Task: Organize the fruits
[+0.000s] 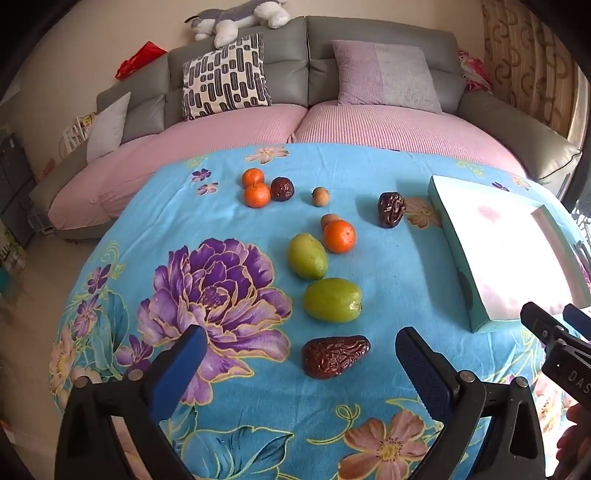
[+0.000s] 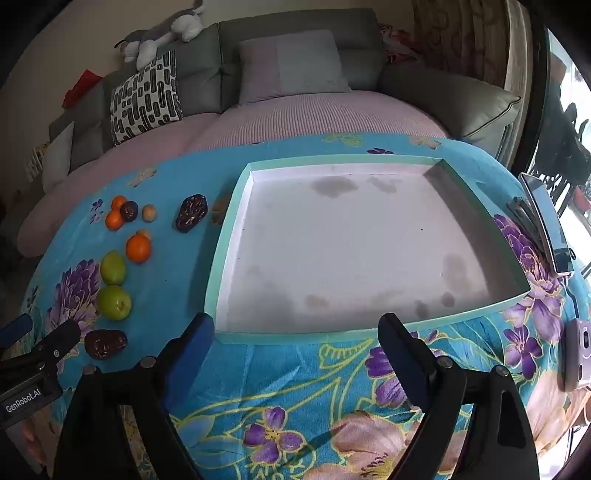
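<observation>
Left claw (image 1: pixel 299 354) wide over date (image 1: pixel 335 356) | right claw (image 2: pixel 295 339) wide | only right view: tray (image 2: pixel 229 236) floor bare

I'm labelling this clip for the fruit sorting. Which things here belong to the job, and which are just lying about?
Part of the job:
oranges
green fruits
dried dates
small brown fruits
empty tray
left gripper and right gripper, both open

Just lying about:
phone
white device
sofa cushions
plush toy
</observation>
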